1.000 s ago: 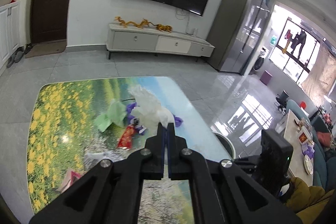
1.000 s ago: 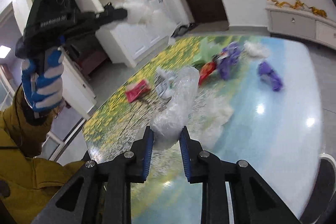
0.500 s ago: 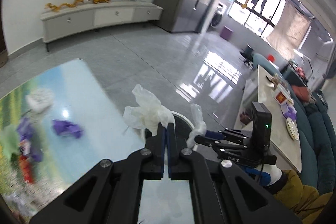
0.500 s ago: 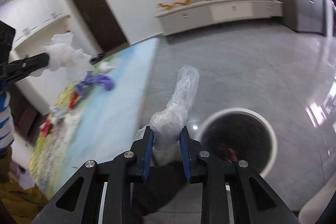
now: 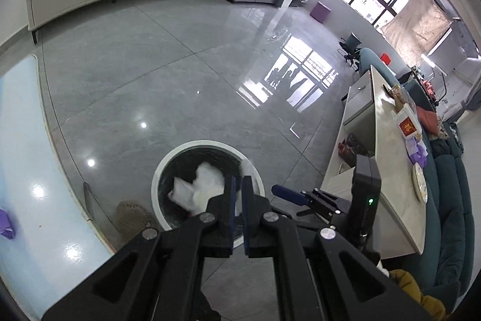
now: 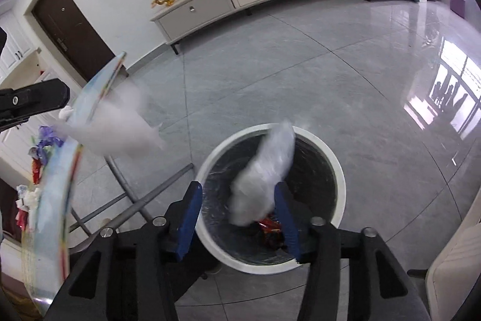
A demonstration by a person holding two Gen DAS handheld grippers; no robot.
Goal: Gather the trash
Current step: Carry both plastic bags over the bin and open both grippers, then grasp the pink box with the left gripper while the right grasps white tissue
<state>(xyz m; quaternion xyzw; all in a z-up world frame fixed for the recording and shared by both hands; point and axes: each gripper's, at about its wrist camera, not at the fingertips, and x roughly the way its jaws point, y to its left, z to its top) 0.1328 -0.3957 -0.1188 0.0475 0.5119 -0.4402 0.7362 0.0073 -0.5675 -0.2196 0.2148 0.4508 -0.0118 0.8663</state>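
Note:
A round white-rimmed trash bin (image 6: 336,167) stands on the floor below both grippers; it also shows in the left wrist view (image 5: 156,182). My right gripper (image 6: 240,194) is open, and a blurred clear plastic bag (image 6: 264,167) is falling from it into the bin. My left gripper (image 5: 236,191) has its jaws slightly apart over the bin, with crumpled white plastic (image 5: 204,185) just beyond its tips, looking loose. In the right wrist view the same white plastic (image 6: 120,125) is blurred, just off the left gripper's tip. Red wrappers (image 6: 269,226) lie inside the bin.
The table edge (image 5: 18,140) with a purple scrap (image 5: 6,226) is at left; more trash (image 6: 42,140) lies on it. A marble counter (image 5: 393,170) and teal sofa stand at right. Table legs (image 6: 126,185) stand next to the bin. Grey tiled floor is all around.
Both grippers swung from the table to above the bin. The right gripper opened and let go of the clear plastic bag. The left jaws parted slightly and the white plastic is leaving them.

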